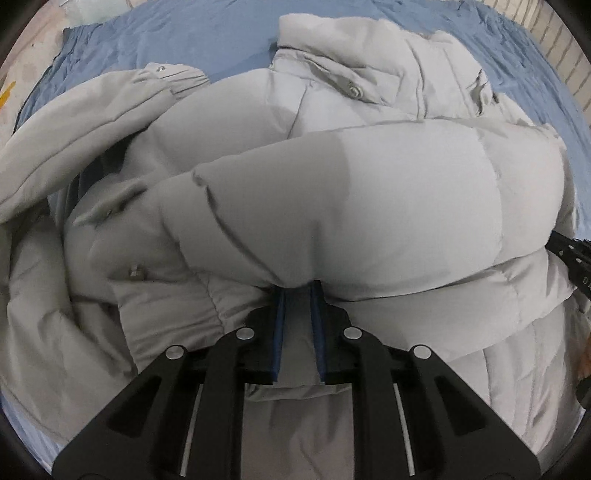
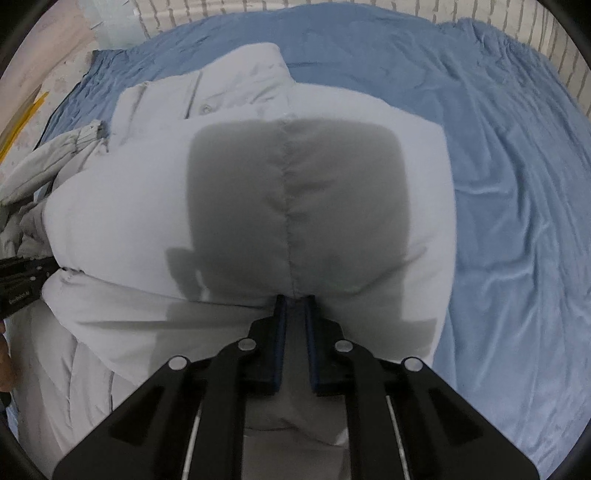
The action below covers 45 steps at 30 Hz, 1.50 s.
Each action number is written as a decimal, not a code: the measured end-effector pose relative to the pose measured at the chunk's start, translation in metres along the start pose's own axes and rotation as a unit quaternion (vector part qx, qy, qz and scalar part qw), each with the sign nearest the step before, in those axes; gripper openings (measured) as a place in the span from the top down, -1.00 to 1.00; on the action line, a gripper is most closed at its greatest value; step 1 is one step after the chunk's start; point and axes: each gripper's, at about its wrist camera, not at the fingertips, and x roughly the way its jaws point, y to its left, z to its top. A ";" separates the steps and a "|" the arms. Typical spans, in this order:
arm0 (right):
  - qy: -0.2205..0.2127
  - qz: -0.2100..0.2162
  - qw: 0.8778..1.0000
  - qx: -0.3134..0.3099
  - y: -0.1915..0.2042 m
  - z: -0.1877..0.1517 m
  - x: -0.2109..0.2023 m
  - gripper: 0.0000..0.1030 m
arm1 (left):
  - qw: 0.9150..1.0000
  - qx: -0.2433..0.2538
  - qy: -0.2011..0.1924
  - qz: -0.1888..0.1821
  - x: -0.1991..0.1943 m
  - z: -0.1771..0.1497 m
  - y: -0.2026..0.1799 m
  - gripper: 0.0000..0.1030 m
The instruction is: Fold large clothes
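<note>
A large pale grey puffer jacket (image 1: 369,192) lies on a blue bedsheet (image 1: 207,40), its lower part folded up over the body. My left gripper (image 1: 299,291) is shut on the jacket's folded edge, fabric pinched between the blue pads. My right gripper (image 2: 294,301) is shut on the same jacket (image 2: 129,206) at a seam along the folded edge. The collar with a snap button (image 1: 354,90) lies at the far end. A sleeve (image 1: 74,122) sticks out to the left. Each gripper shows at the edge of the other's view.
The blue bedsheet (image 2: 517,184) spreads wide to the right of the jacket. A brick-pattern wall (image 2: 332,5) runs behind the bed. A pale floor with yellow strips (image 2: 22,114) lies at the far left.
</note>
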 end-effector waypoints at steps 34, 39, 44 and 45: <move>0.012 -0.034 0.999 -0.023 0.009 -0.010 0.007 0.80 | 1.000 0.015 -0.012 0.006 -0.004 -0.018 0.002 0.74; 0.014 -0.030 0.999 -0.026 0.007 -0.001 -0.019 0.05 | 1.000 0.015 -0.013 0.006 -0.033 -0.023 0.002 0.49; -0.062 -0.016 0.998 0.000 -0.002 0.003 -0.075 -0.22 | 0.997 0.037 -0.065 0.031 -0.081 -0.028 0.007 -0.30; -0.070 -0.015 0.997 0.000 -0.002 0.004 -0.082 -0.23 | 0.995 0.038 -0.081 0.042 -0.093 -0.027 0.012 -0.36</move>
